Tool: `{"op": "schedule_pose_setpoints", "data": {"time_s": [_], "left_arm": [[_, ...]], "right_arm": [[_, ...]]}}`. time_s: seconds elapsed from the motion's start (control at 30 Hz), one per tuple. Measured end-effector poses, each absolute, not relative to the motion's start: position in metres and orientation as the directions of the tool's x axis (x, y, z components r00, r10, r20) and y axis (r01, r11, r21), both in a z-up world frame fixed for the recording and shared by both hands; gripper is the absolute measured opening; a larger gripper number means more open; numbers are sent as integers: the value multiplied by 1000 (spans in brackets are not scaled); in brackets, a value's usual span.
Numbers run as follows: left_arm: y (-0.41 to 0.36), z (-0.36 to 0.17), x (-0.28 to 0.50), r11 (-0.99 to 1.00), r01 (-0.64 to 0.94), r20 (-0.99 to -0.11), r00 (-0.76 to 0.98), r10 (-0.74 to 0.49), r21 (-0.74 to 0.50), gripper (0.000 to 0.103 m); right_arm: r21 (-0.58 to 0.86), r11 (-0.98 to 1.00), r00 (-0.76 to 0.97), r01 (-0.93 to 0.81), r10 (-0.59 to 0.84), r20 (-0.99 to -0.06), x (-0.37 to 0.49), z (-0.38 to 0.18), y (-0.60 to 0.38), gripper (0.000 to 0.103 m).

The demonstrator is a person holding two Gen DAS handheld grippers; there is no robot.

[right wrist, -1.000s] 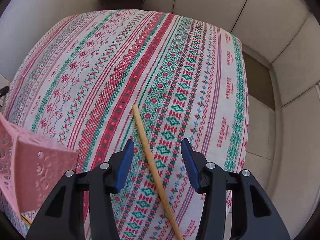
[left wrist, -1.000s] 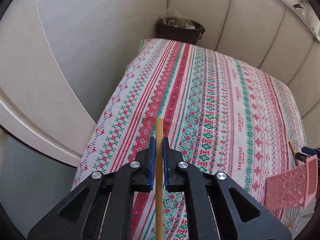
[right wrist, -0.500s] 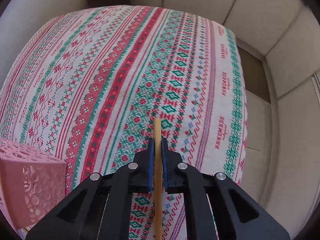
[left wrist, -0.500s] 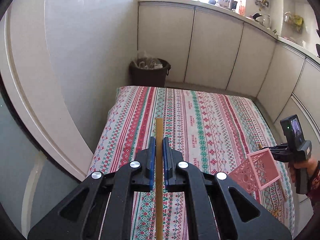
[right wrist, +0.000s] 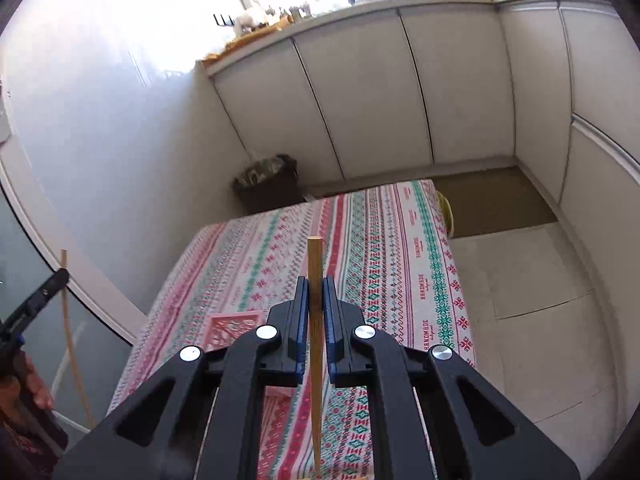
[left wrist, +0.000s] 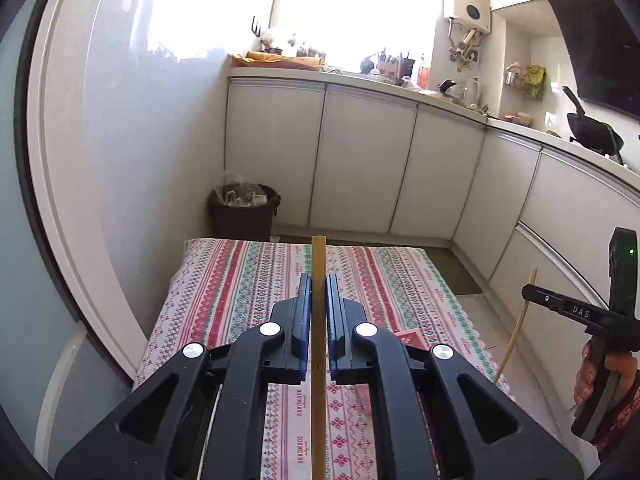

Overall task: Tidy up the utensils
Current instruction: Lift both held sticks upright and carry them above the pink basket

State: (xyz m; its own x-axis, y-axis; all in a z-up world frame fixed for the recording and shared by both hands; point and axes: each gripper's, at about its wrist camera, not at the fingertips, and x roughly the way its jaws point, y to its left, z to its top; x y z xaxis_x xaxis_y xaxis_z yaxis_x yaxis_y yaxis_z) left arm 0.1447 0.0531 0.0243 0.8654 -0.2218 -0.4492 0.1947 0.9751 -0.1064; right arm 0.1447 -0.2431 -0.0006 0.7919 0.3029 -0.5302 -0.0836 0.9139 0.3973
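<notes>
On my left, the left claw (left wrist: 318, 308) is clamped tight on a wooden chopstick (left wrist: 318, 264), lifted clear above the striped tablecloth (left wrist: 240, 292) on the worktop. Between the two, the pink basket (right wrist: 234, 326) sits on the cloth, half hidden behind my fingers. Over on the right, the right claw (right wrist: 315, 308) is pinched shut on its own chopstick (right wrist: 314, 264), held up off the cloth too.
</notes>
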Motion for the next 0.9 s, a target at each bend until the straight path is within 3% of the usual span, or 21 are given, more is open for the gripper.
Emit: {"op": "schedule_pose_setpoints", "data": {"time_s": [0.47, 0.67, 0.9], "left_arm": [[15, 62, 117, 935, 318, -349, 868, -353, -153, 6], [-3, 77, 142, 896, 363, -185, 892, -413, -255, 6], [-31, 68, 189, 895, 344, -88, 920, -382, -285, 6]], "right_arm": [[499, 863, 897, -83, 283, -340, 75, 70, -255, 8], [580, 810, 931, -84, 271, -243, 62, 68, -270, 8], [564, 825, 937, -27, 218, -273, 72, 49, -292, 8]]}}
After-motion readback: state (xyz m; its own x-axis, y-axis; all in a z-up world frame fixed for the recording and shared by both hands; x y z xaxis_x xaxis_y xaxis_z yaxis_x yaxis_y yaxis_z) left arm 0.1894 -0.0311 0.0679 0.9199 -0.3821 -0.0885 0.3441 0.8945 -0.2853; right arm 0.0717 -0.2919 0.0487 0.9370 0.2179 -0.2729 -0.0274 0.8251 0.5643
